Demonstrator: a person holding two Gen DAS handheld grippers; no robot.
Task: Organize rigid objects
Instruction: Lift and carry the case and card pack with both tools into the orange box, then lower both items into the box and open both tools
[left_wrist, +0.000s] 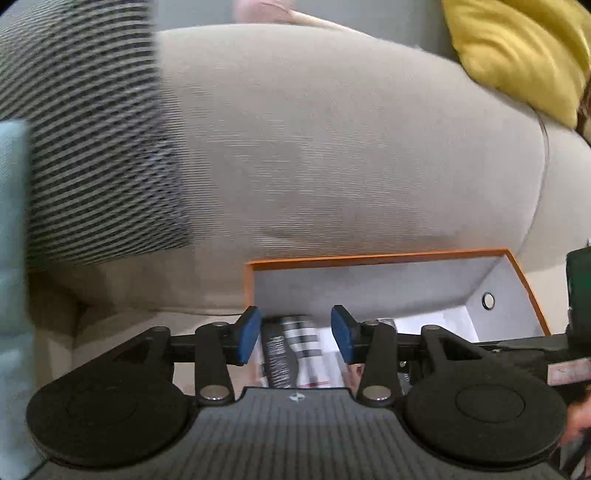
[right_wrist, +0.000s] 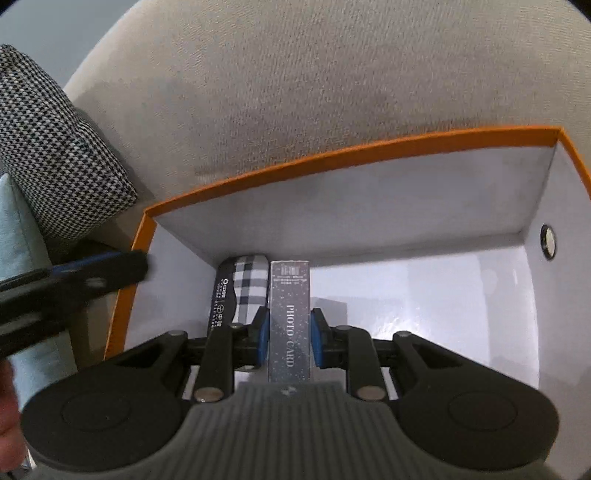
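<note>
R gripper (right_wrist: 288, 338) is clamping the photo card box (right_wrist: 289, 317) inside the orange-rimmed box (right_wrist: 332, 155), L gripper (left_wrist: 293, 334) is hanging apart w/ nothing between; it's risking tipping onto the plaid box (right_wrist: 245, 288) if released crooked.

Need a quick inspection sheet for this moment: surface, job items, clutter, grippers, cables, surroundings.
Surface: beige sofa cushion; orange-rimmed box rests on it.
Job's things: silver PHOTO CARD box and plaid-patterned box side by side at the box's left inner wall.
Clutter: nothing seen.
Grippers: right gripper shut on the PHOTO CARD box; left gripper open, nothing between its pads, above the box.
Cables: nothing seen.
Surroundings: houndstooth cushion, yellow cushion, pale blue fabric at the left edge.
</note>
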